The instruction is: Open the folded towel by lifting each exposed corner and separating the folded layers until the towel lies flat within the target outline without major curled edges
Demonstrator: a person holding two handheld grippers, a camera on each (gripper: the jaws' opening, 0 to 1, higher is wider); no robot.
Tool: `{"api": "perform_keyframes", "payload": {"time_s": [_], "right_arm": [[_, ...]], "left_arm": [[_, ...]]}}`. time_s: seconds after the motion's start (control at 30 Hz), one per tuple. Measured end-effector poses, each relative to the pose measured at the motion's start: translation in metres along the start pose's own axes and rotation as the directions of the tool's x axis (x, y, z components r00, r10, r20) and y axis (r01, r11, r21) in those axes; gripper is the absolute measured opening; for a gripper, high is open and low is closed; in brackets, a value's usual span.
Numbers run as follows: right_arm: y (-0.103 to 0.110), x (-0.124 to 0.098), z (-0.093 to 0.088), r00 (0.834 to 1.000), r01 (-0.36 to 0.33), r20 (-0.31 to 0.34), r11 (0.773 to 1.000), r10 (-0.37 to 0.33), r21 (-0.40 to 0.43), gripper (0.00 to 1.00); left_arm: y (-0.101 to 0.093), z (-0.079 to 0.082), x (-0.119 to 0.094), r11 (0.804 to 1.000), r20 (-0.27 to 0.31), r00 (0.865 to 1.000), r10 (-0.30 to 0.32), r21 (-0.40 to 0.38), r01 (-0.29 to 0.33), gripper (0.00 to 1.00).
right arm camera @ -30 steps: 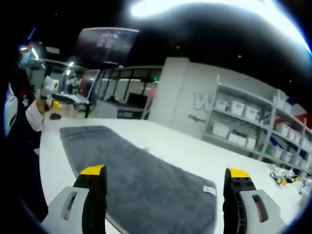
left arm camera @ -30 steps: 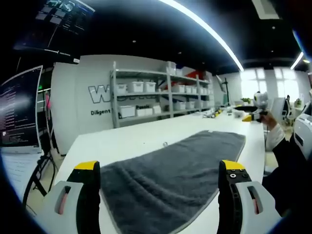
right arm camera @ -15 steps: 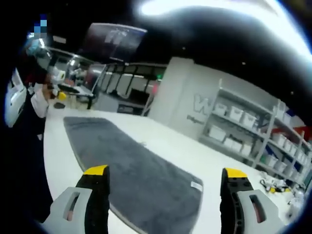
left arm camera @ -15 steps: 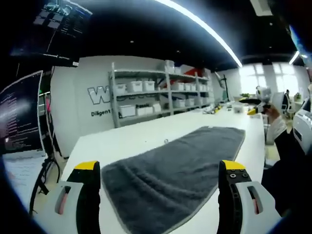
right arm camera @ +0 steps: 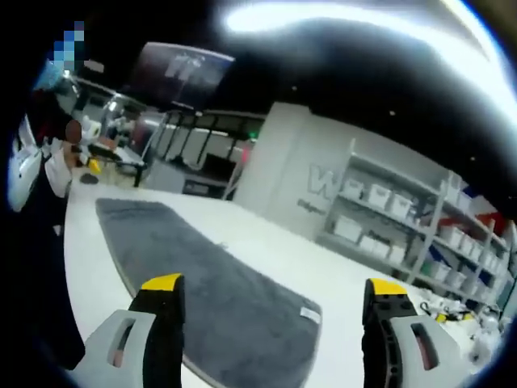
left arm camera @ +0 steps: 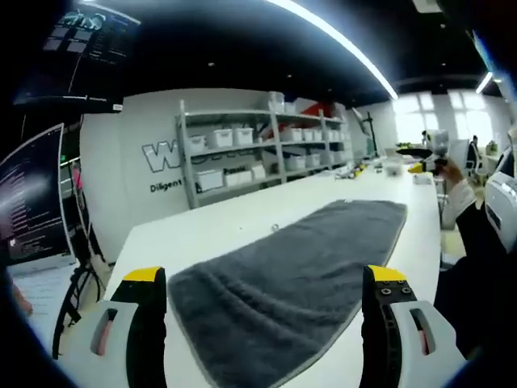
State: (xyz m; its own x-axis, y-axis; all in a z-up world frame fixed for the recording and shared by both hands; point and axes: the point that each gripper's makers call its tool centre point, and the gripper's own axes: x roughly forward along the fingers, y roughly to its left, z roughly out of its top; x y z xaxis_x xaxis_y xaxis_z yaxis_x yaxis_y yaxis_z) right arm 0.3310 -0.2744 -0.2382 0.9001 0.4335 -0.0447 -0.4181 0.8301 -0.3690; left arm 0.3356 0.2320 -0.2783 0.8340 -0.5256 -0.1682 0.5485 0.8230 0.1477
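Grey towel (left arm camera: 295, 271), long folded strip on white table (left arm camera: 202, 230), unfolding not begun; left gripper (left arm camera: 262, 323) and right gripper (right arm camera: 266, 331) jaws spread, empty.

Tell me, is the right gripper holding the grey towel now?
No, the right gripper is open and empty, above the grey towel lying on the white table.

The towel (left arm camera: 291, 275) is lying lengthwise on the table (left arm camera: 226, 226), with the shelves (left arm camera: 258, 153) standing behind the table's far edge against the wall (left arm camera: 137, 145).
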Motion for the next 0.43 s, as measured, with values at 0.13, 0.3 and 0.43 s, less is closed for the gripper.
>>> {"api": "perform_keyframes", "payload": {"time_s": [0.13, 0.3, 0.43], "right_arm": [[0.009, -0.001, 0.014, 0.997, -0.027, 0.067, 1.000, 0.028, -0.014, 0.88], [-0.003, -0.004, 0.013, 0.996, -0.013, 0.084, 1.000, 0.011, 0.021, 0.88], [-0.008, 0.000, 0.002, 0.999, -0.004, 0.045, 0.999, 0.002, 0.039, 0.87]], "left_arm": [[0.001, -0.005, 0.002, 1.000, -0.023, 1.000, 0.001, 0.000, -0.001, 1.00], [0.009, -0.005, -0.001, 0.999, -0.027, 0.999, 0.036, 0.010, -0.035, 1.00], [0.011, -0.006, -0.002, 0.999, -0.028, 0.999, 0.037, 0.011, -0.036, 0.99]]}}
